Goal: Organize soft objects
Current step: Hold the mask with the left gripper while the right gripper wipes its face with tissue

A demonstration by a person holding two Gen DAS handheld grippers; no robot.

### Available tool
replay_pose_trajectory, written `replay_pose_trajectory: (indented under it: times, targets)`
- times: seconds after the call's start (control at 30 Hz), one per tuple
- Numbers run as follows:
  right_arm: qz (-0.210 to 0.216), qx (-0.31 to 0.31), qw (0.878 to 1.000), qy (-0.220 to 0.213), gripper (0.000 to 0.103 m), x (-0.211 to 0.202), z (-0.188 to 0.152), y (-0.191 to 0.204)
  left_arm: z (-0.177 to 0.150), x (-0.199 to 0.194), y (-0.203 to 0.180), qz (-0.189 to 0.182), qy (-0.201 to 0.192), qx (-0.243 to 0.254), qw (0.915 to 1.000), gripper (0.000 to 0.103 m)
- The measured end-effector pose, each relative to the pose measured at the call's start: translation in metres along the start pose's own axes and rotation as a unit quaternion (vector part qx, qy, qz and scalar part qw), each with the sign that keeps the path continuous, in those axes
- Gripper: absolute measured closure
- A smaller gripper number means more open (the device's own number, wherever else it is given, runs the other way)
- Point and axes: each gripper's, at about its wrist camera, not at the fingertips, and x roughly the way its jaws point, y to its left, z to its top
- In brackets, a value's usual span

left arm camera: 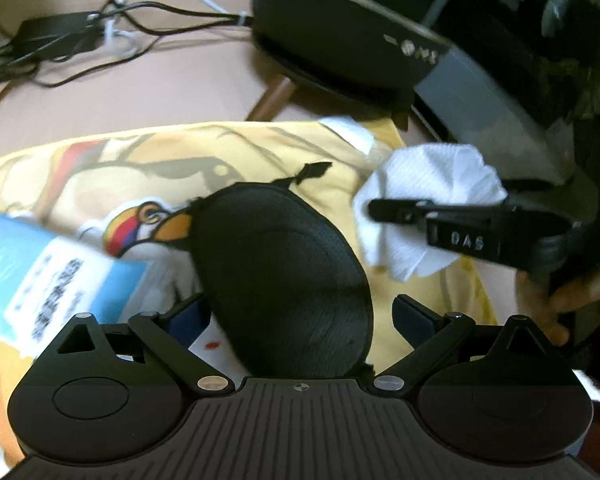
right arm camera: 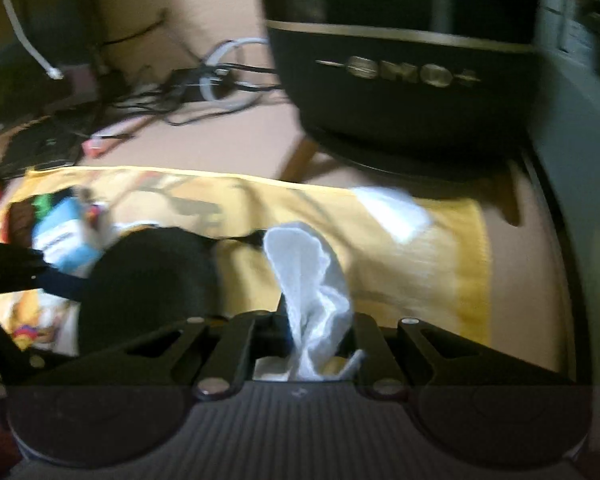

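Right claw (right arm camera: 314, 344) pinches crumpled white cloth (right arm camera: 308, 280); left claw (left arm camera: 300, 320), wide, straddles black oval pad (left arm camera: 280, 272) on yellow printed cloth (left arm camera: 100, 168) and should close squarely.

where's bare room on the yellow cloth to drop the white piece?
Free: the yellow cloth's right part, between the small white cloth lying near its far edge and the right claw, which is shut on the white piece. Crowded: the left side, with the black pad, blue-and-white packet and left claw.
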Motion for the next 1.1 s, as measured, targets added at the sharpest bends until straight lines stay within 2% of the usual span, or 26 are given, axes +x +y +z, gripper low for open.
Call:
replay_pose_trajectory:
  times: [0.1, 0.23, 0.3, 0.33, 0.37, 0.57, 0.67, 0.77, 0.87, 0.97, 1.1]
  targets:
    - [0.000, 0.022, 1.000, 0.003, 0.091, 0.000, -0.003, -0.011, 0.006, 0.011, -0.009, 0.017, 0.002, 0.019, 0.9997, 0.003]
    - [0.055, 0.063, 0.996, -0.003, 0.091, -0.005, -0.002, -0.018, 0.014, 0.020, -0.014, 0.053, -0.002, 0.035, 0.9980, 0.003]
    - [0.077, 0.075, 0.994, -0.011, 0.091, -0.007, 0.003, -0.016, 0.013, 0.019, -0.020, 0.076, -0.010, 0.062, 0.9951, 0.008]
    - [0.083, 0.074, 0.994, -0.018, 0.091, -0.007, 0.007, -0.013, 0.013, 0.019, -0.024, 0.087, -0.011, 0.080, 0.9929, 0.031]
    - [0.088, 0.071, 0.993, -0.025, 0.091, -0.008, 0.013, -0.009, 0.012, 0.019, -0.028, 0.092, -0.006, 0.097, 0.9911, 0.050]
    - [0.162, 0.050, 0.984, -0.050, 0.091, -0.001, 0.048, 0.024, 0.009, 0.017, -0.037, 0.081, 0.006, 0.127, 0.9886, 0.049]
    - [0.189, 0.034, 0.981, -0.033, 0.090, 0.016, 0.057, 0.040, 0.009, 0.015, -0.038, 0.080, 0.003, 0.129, 0.9883, 0.046]
    - [0.180, 0.022, 0.983, 0.001, 0.090, 0.036, 0.055, 0.046, 0.009, 0.014, -0.036, 0.078, 0.002, 0.127, 0.9888, 0.043]
    - [0.138, 0.020, 0.990, 0.018, 0.090, 0.043, 0.044, 0.039, 0.009, 0.014, -0.033, 0.074, 0.002, 0.120, 0.9900, 0.042]
    - [0.086, 0.021, 0.996, 0.024, 0.090, 0.044, 0.034, 0.024, 0.011, 0.014, -0.029, 0.064, 0.001, 0.109, 0.9920, 0.042]
    - [0.058, 0.037, 0.997, 0.026, 0.090, 0.031, 0.022, 0.000, 0.017, 0.016, -0.019, 0.043, 0.008, 0.078, 0.9960, 0.042]
